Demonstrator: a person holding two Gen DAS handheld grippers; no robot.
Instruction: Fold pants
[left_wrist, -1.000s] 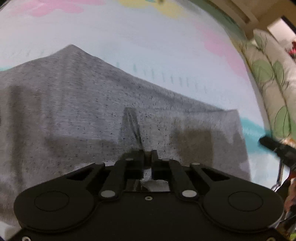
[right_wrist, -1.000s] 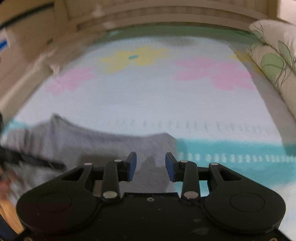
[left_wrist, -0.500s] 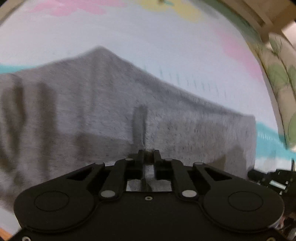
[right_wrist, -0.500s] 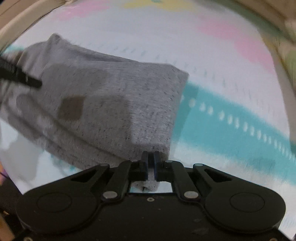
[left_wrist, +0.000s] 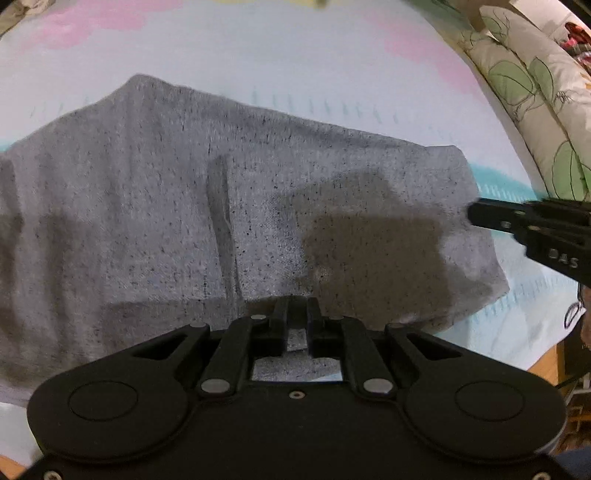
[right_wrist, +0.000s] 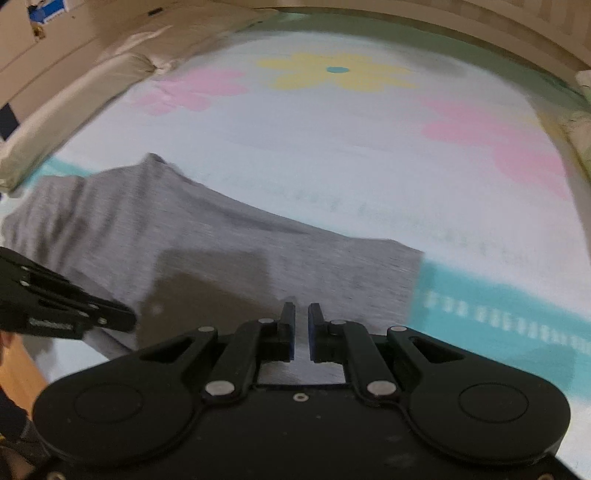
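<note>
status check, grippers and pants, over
Left gripper nearly shut, fabric between fingers. Right gripper slightly open over pants, grip unclear. Pants lie flat on sheet. Nothing in the way.

**Left wrist: narrow gap over pants edge**

Left gripper (left_wrist: 297, 308) fingers nearly closed, narrow gap, grey fabric visible between them; grip unclear. Grey pants (left_wrist: 155, 221) spread ahead and to both sides on floral sheet (left_wrist: 295, 55). Vertical crease just ahead-left. Right gripper (left_wrist: 476, 214) tip at the pants' right edge. Leaf-print pillow (left_wrist: 535, 96) far right.
</note>
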